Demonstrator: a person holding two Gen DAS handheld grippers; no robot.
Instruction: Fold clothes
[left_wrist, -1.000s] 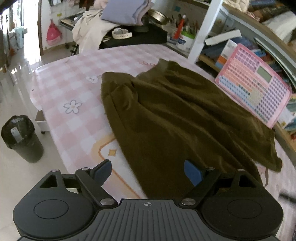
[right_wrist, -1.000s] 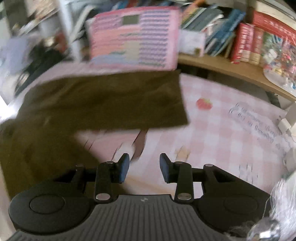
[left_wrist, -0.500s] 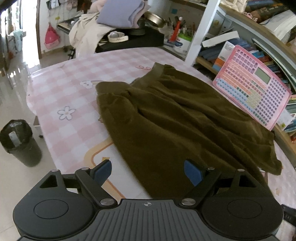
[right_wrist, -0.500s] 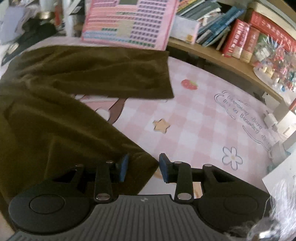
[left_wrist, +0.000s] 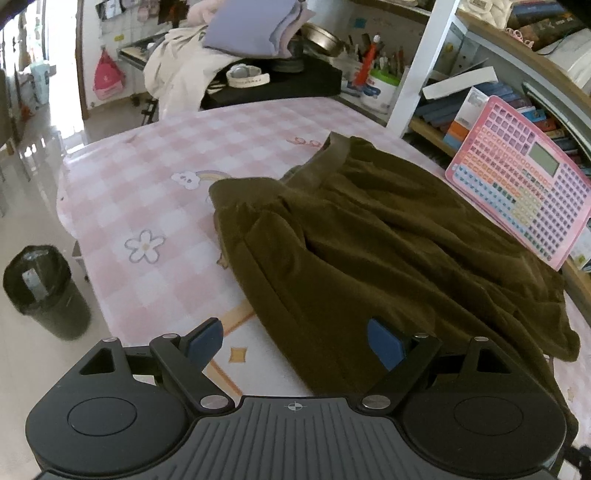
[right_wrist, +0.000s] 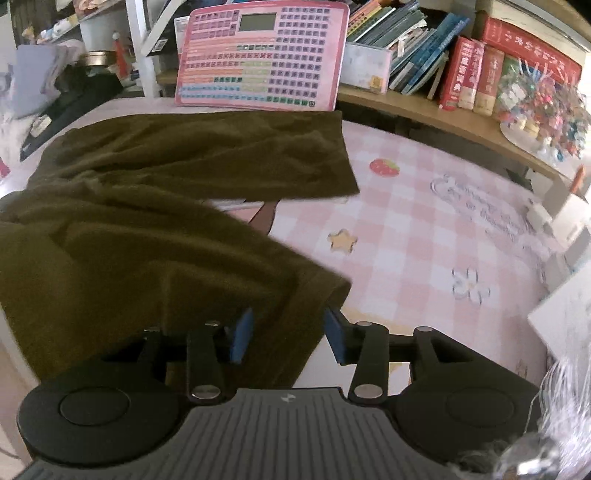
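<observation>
An olive-brown pair of trousers (left_wrist: 369, 243) lies spread on the pink checked table (left_wrist: 155, 192), waistband towards the far side. My left gripper (left_wrist: 295, 341) is open, its blue pads astride the near edge of the cloth. In the right wrist view the trousers (right_wrist: 155, 206) show both legs, and my right gripper (right_wrist: 288, 334) is open with the near leg's hem corner lying between its blue pads.
A pink toy keyboard (left_wrist: 524, 195) leans against the bookshelf behind the trousers; it also shows in the right wrist view (right_wrist: 258, 55). A black bin (left_wrist: 44, 288) stands on the floor left of the table. Piled clothes (left_wrist: 207, 55) lie beyond the far edge.
My right gripper has moved down and left to the near leg's hem and opened wider around it. The left gripper has drawn back a little, still open.
</observation>
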